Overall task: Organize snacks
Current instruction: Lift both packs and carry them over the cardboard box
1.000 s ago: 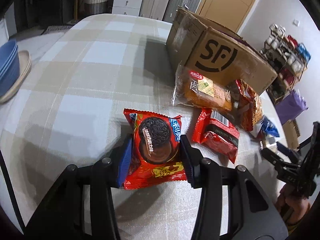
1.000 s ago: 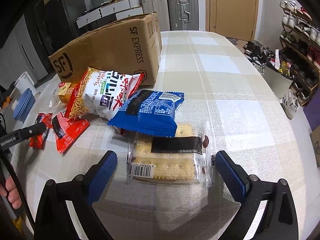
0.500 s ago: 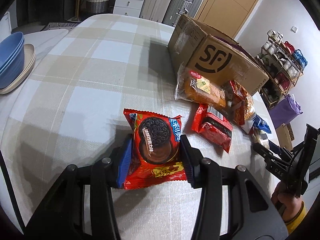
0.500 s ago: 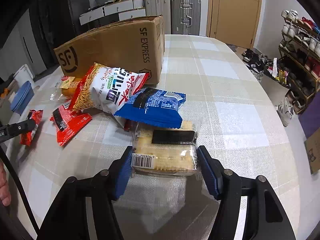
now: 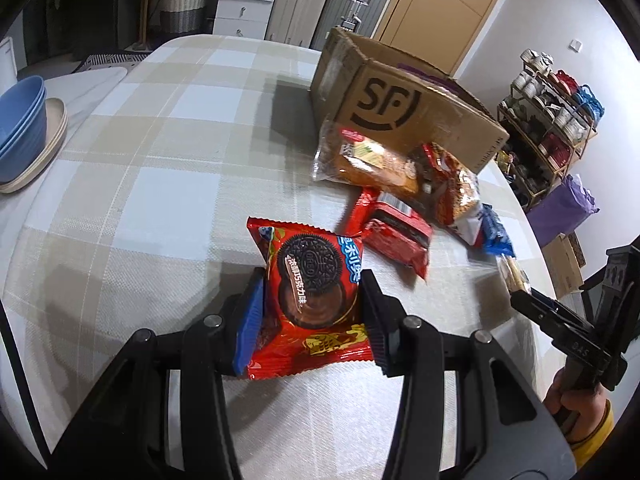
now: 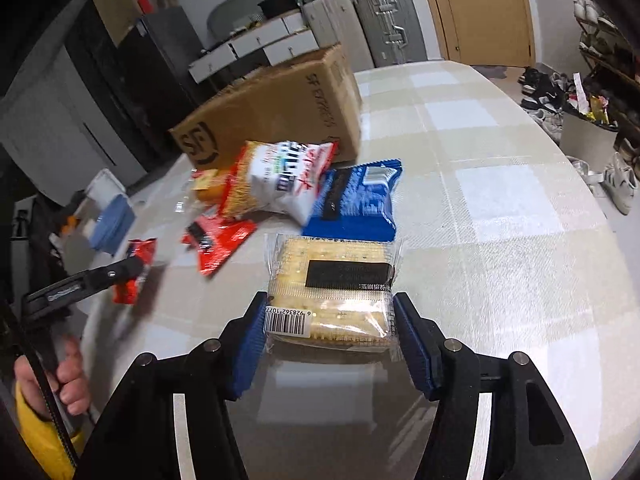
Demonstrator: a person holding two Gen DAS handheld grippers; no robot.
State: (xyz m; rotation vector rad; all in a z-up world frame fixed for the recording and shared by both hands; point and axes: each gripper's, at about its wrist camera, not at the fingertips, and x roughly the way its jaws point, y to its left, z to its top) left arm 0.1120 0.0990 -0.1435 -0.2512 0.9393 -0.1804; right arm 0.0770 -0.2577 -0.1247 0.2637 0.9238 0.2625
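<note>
**Both grippers now loaded: the right one has just clamped the cracker pack.**

A second ago the right gripper (image 6: 328, 330) stood wide around the clear-wrapped cracker pack (image 6: 334, 292); now its blue pads press the pack's two sides near the barcode end, and the pack looks lifted just clear of the checked tablecloth (image 6: 500, 208), free of the blue biscuit bag (image 6: 354, 204) that lay over its far end. The left gripper (image 5: 312, 312) remains clenched on the red Oreo packet (image 5: 310, 292), which sticks out ahead of its fingers, slightly off the cloth. Ahead of both grippers, the remaining snacks, among them a noodle-snack bag (image 6: 276, 176) and a red wafer packet (image 5: 394, 236), lie heaped against the SF cardboard box (image 5: 404, 116). My judgement: both grasps look done, so carrying comes next, probably to that box.
</note>
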